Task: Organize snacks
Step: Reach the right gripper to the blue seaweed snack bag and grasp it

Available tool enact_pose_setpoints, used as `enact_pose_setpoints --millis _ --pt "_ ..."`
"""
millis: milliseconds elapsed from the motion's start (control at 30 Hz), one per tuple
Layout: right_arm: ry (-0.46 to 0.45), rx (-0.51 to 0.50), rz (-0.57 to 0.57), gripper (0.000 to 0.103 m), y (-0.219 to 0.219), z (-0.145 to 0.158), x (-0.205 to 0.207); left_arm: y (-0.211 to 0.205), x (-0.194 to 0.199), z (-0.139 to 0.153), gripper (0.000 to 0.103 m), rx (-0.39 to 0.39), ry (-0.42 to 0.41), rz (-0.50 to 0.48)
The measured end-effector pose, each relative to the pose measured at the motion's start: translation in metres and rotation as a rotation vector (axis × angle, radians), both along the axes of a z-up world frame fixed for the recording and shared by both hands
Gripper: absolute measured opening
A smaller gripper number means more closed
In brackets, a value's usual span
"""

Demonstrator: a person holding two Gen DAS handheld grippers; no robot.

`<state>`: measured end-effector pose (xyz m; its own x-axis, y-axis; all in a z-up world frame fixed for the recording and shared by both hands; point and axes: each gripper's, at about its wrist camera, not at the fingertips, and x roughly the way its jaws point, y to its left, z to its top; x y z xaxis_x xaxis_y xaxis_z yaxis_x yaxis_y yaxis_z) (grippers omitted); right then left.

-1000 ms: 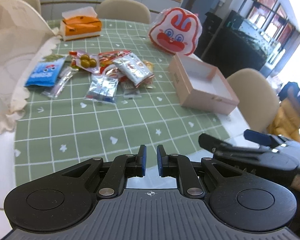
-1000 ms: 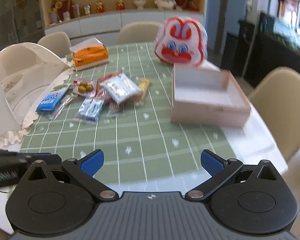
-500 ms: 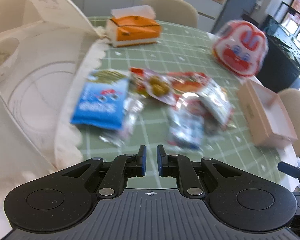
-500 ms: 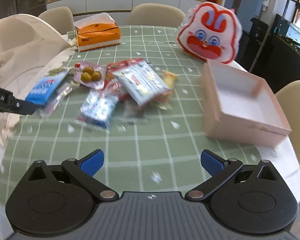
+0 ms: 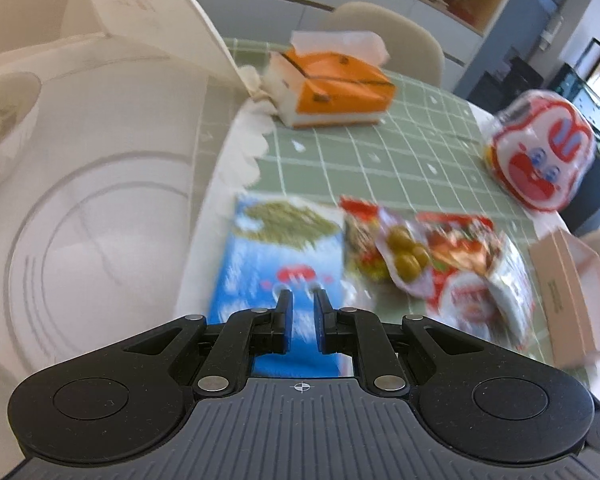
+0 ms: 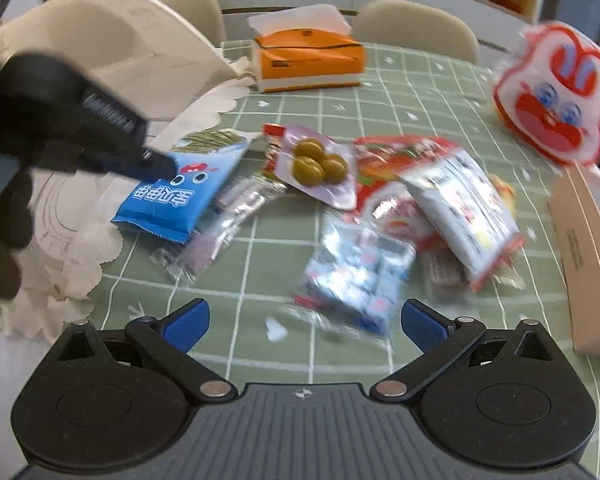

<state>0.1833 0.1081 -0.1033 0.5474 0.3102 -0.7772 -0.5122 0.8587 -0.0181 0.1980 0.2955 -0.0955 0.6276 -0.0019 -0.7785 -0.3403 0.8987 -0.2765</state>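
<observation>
Several snack packets lie in a loose heap on the green checked tablecloth (image 6: pixel 340 92). A blue packet (image 5: pixel 276 256) (image 6: pixel 176 196) lies at the heap's left end. My left gripper (image 5: pixel 300 312) hovers just over it, shut with nothing between its fingers; in the right wrist view its tip (image 6: pixel 156 168) reaches the blue packet's top. Beside it sit a clear packet of green olives (image 6: pixel 318 166) (image 5: pixel 406 254), a white and red packet (image 6: pixel 460 208) and a silver-blue packet (image 6: pixel 356 276). My right gripper (image 6: pixel 304 320) stands open above the table in front of the silver-blue packet.
An open pink box (image 6: pixel 584 248) (image 5: pixel 572 292) stands to the right of the heap. A rabbit-faced bag (image 6: pixel 556 96) (image 5: pixel 540 152) sits at the far right, an orange tissue box (image 6: pixel 308 60) (image 5: pixel 332 92) at the back. A white mesh food cover (image 5: pixel 100 160) with a bowl fills the left.
Both grippers have moved forward and down toward the snack heap. The left one swung left over the blue packet and stayed shut. The right one stayed open.
</observation>
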Motion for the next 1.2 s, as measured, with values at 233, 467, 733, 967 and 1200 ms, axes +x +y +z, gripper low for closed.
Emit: enact_pose_setpoints --millis 233,467,733,967,1200 --pt "-0.025 -0.005 -0.012 0.049 0.001 -0.012 0.028 0.037 0.021 -0.014 0.014 0.023 -0.028 0.153" --pt "-0.006 0.048 -0.003 0.05 -0.051 -0.012 0.029 0.036 0.047 -0.032 0.014 0.028 -0.003 0.129" --pt "0.092 0.153 -0.032 0.065 -0.137 -0.014 0.02 -0.016 0.041 -0.035 0.014 -0.01 -0.032 -0.09" --pt "0.121 0.183 -0.045 0.067 -0.158 -0.018 0.014 -0.063 0.029 -0.032 0.014 -0.059 -0.021 -0.217" --pt "0.056 0.255 0.037 0.086 -0.126 0.009 0.015 -0.075 0.011 -0.032 0.014 -0.174 -0.004 -0.248"
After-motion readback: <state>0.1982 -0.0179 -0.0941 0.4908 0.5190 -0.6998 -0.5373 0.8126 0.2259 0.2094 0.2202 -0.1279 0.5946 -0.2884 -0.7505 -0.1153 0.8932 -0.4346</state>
